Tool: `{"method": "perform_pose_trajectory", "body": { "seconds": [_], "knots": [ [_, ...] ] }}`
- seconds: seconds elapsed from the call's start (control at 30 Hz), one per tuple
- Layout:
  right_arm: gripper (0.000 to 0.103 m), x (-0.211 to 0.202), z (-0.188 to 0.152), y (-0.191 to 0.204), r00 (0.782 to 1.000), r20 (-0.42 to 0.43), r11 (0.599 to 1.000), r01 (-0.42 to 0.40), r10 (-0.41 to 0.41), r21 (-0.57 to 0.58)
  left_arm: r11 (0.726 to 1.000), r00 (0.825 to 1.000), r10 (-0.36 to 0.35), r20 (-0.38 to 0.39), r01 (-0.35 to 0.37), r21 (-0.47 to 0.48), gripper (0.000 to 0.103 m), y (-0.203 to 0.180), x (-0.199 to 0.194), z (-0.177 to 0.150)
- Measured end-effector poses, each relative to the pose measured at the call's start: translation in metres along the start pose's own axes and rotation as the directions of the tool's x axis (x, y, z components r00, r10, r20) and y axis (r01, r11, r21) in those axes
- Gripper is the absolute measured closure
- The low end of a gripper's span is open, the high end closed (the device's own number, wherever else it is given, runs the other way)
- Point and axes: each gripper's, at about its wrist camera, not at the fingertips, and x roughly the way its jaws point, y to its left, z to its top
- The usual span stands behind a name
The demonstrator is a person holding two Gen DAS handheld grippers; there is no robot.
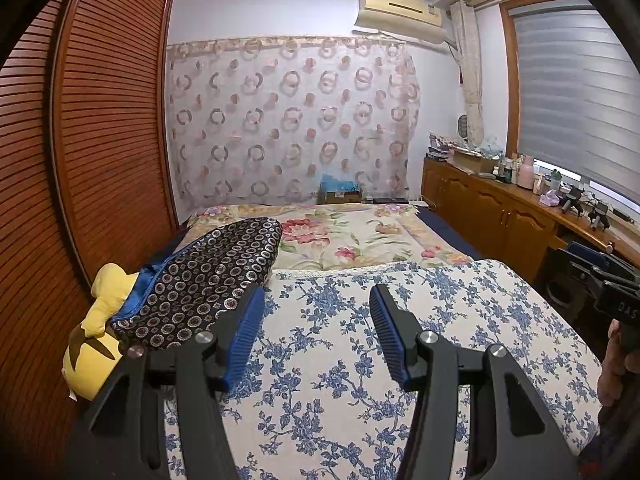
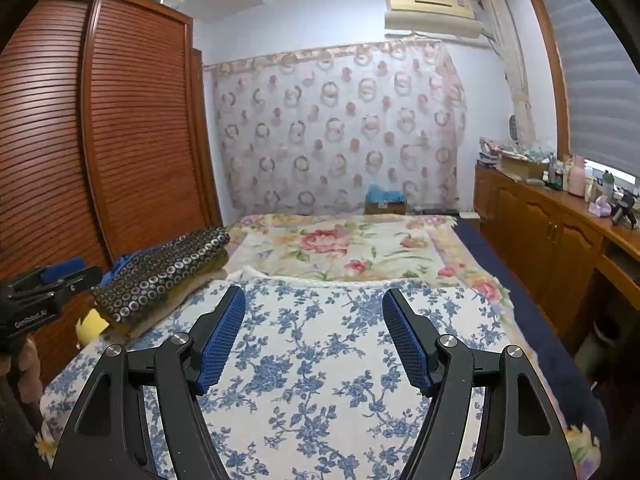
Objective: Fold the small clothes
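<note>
Clothes to fold are not plainly in sight: the bed carries a blue-flowered cover, and along its left edge lie a dark circle-print bundle and a yellow plush toy. Nothing looks folded yet, so I judge the task barely begun. Left gripper and right gripper both gape wide, empty. "GenRobot.AI" reads faintly on the left gripper's body

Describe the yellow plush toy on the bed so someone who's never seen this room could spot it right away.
Start at the bed with the blue-flowered cover, and go to its edge nearest the brown slatted wardrobe. There a dark cushion with a ring pattern lies, and the yellow plush toy pokes out from under it. It is the only plain bright yellow thing there, with dark markings.
</note>
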Motion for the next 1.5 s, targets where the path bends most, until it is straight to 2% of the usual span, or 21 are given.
{"method": "perform_pose_trajectory", "body": {
  "seconds": [1.5],
  "knots": [
    [0.03,-0.002,0.001,-0.013,1.0,0.008,1.0,0.013,-0.013,0.0,1.0,1.0,0.016,0.021,-0.016,0.007,0.049,-0.003,-0.007,0.002]
  ]
}}
